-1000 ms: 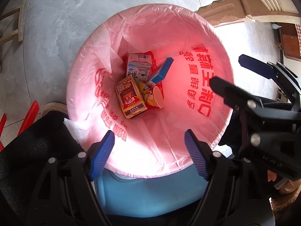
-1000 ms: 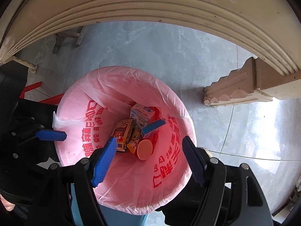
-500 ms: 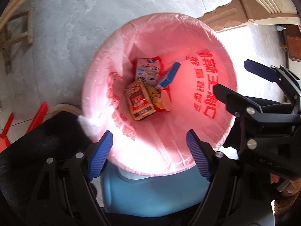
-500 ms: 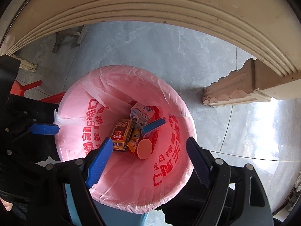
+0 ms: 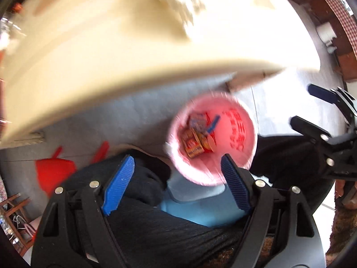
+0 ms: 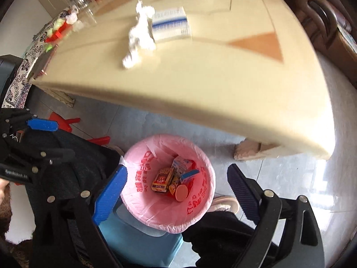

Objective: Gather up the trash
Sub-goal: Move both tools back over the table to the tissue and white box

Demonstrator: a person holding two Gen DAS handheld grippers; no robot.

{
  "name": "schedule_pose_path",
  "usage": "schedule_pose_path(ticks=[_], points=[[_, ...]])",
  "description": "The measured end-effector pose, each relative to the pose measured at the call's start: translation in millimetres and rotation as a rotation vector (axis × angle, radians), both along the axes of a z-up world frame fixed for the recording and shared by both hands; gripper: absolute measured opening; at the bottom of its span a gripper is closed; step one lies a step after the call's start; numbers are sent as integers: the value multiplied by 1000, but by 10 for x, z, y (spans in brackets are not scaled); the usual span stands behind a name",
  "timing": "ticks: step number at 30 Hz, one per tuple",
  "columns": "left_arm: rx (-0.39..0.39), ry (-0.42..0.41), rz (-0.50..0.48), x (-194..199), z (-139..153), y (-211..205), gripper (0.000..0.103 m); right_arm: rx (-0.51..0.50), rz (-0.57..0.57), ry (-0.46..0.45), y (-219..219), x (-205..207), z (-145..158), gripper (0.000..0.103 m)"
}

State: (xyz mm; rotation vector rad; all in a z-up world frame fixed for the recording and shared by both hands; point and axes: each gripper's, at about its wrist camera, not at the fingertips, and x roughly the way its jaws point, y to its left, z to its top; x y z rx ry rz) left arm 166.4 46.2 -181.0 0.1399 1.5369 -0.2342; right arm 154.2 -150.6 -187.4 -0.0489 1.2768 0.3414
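Cartons in bin (below table).

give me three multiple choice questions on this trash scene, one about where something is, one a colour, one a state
1. Where does the crumpled white tissue lie?
A. inside the bin
B. on the table top, touching the blue and white box
C. on the floor under the table

2. What colour is the bag liner in the bin?
A. pink with red print
B. black
C. clear with green print

3. How does the right gripper stand?
A. shut on a carton
B. shut on the liner's rim
C. open, nothing between its pads

Answers:
1 B: the right wrist view shows the tissue on the cream table top against the box, well above the bin.
2 A: both views show a pink liner with red characters around the cartons.
3 C: its jaws have just been opening, and its blue pads stand wide apart with only the bin seen far below.
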Motion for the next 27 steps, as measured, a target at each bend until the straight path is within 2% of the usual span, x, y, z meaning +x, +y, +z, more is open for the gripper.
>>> schedule_pose_path(ticks=[4, 7, 10, 12, 14, 18, 22, 27], points=[[48, -115, 34, 333, 786, 47, 82, 37, 12, -98, -105, 403, 813, 96], [8, -153, 46, 585, 1281, 39, 83, 35, 15, -155, -129, 728, 1312, 96], [31, -214, 69, 839, 1654, 21, 84, 45, 27, -190, -104, 1013, 1690, 96], [26, -214, 66, 999, 1789, -34, 85, 85, 41, -184, -86, 1177, 1865, 96], [15, -193, 74, 1173, 1838, -67, 85, 110, 37, -187, -74, 1314, 1977, 96], [82, -197, 83, 1474, 1710, -131, 85, 96, 42, -199, -13, 1494, 1989, 96], [36, -111, 132, 1743, 1396, -79, 85, 93, 48, -165, 44, 1621, 1765, 96], [57, -38, 148, 2027, 948, -96, 85, 58, 68, -101, 163, 1804, 1341, 96]])
